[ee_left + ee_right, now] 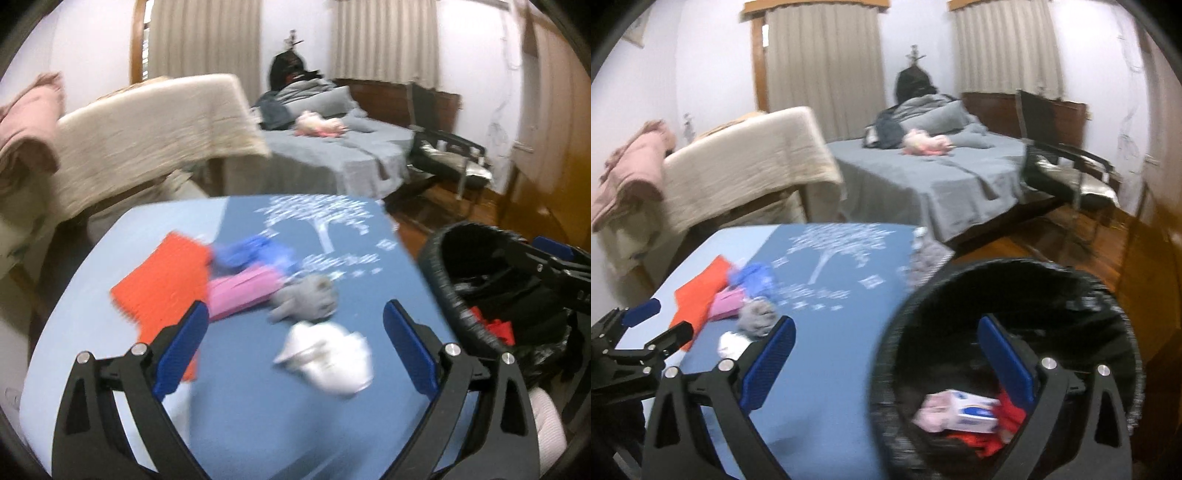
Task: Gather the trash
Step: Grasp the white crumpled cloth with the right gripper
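Meanwhile both grippers gape empty, left gripper (pixel 295 328) over table (pixel 258 424), right gripper (pixel 886 347) over bin (pixel 886 350) rim.

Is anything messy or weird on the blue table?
Yes. Crumpled scraps lie loose on the blue table beside the bin: a white wad, a grey wad, a pink piece, a blue crumple and an orange sheet.
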Motion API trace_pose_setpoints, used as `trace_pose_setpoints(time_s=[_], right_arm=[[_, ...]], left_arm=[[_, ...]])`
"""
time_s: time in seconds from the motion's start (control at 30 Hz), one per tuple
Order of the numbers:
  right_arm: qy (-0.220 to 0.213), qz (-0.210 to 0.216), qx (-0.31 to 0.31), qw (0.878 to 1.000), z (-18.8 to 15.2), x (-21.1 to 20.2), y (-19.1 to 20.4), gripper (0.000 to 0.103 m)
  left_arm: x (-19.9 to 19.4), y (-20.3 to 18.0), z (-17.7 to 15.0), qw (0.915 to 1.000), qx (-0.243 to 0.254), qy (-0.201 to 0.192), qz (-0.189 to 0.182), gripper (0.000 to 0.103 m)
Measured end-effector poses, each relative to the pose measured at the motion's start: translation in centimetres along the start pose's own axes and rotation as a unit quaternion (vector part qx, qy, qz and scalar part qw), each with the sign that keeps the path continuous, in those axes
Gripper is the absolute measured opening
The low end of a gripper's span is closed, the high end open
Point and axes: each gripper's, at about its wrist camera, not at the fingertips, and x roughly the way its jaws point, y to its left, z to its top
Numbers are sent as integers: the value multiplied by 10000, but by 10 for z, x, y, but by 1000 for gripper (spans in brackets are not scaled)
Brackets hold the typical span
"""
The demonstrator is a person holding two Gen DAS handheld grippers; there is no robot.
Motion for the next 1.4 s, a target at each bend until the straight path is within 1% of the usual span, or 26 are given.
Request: trace_pose_setpoints(time_s=[0.1,0.23,0.4,0.6,0.77,0.8,0.83,0.93,1.0,1.03,1.07,1.1,1.13,1.17,1.23,1.3,1.4], right_arm=[[99,261,-73,9996,-4,11,23,97],[261,471,-103,9985,-12,29,50,97],[464,566,-253,9970,-23,46,74,97],[706,577,-561,9943,-37,68,104,97],[1011,662,-659,9905,-47,87,123,96],[1061,673,-667,9898,-48,91,125,93],[1102,679,-675,9893,-49,93,127,88],[1255,706,-697,9871,-51,101,132,80],[1325,756,-720,9857,-53,104,136,70],[1350,791,-743,9849,-53,105,138,68],[1378,835,-780,9838,-54,106,140,62],[1399,879,-809,9829,-55,106,142,55],[1423,954,-828,9817,-56,106,144,45],[1444,1077,-833,9801,-56,106,146,44],[1417,1085,-867,9801,-56,103,149,39],[1432,1173,-823,9793,-55,101,146,36],[1388,1273,-691,9797,-50,94,139,36]], left_arm=[[-2,19,-8,9998,-83,29,183,93],[-1,42,-19,9991,-149,87,395,93],[3,62,-30,9981,-189,181,554,93],[9,79,-39,9971,-300,280,641,93],[12,91,-41,9962,-361,307,736,93],[12,93,-42,9960,-362,309,759,93],[13,96,-42,9958,-367,316,777,93],[15,101,-43,9952,-406,352,816,93],[16,104,-44,9949,-433,372,837,93],[17,105,-44,9947,-446,382,849,93],[18,106,-44,9945,-456,390,854,93],[19,106,-44,9944,-467,403,855,93],[20,107,-44,9944,-472,418,852,93],[20,107,-45,9943,-472,429,852,93],[22,106,-45,9944,-466,455,838,93],[23,105,-45,9945,-455,469,822,93],[27,104,-44,9945,-451,512,791,93]])
